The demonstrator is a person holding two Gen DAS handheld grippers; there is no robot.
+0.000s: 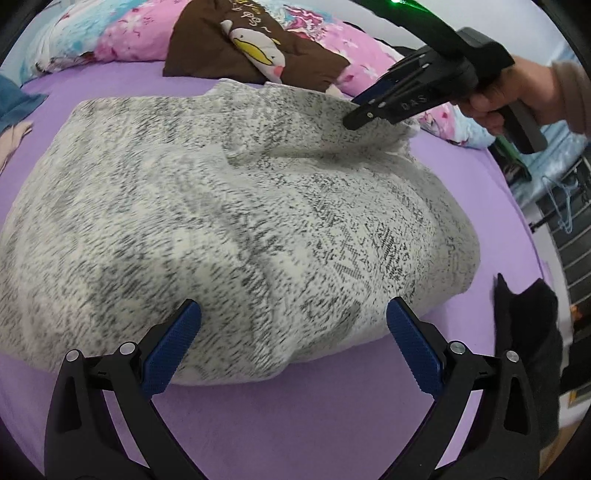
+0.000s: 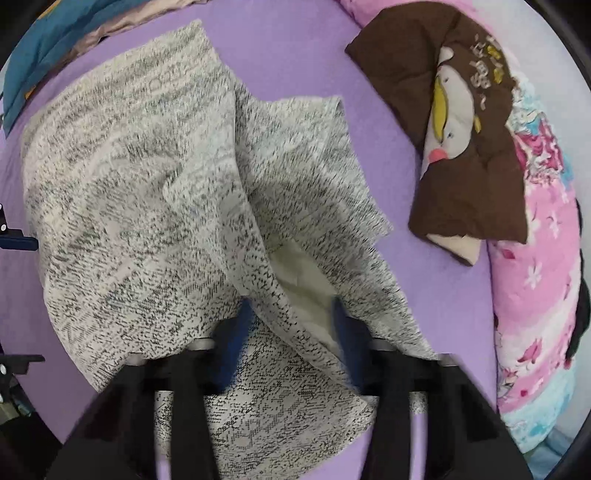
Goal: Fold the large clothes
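The left tool (image 1: 293, 339) gapes wide over the near hem of the speckled grey sweater (image 1: 207, 206) lying on the purple bed (image 1: 332, 417). At the far right edge, the right tool (image 1: 356, 112) pinches a raised fold of that sweater.

We see the knitted sweater (image 1: 207, 206) spread across the middle of the bed sheet (image 1: 332, 424), the penguin cushion (image 1: 255, 48) behind it leaning on the floral quilt (image 1: 122, 33), and our right gripper (image 1: 354, 118) at its far edge.
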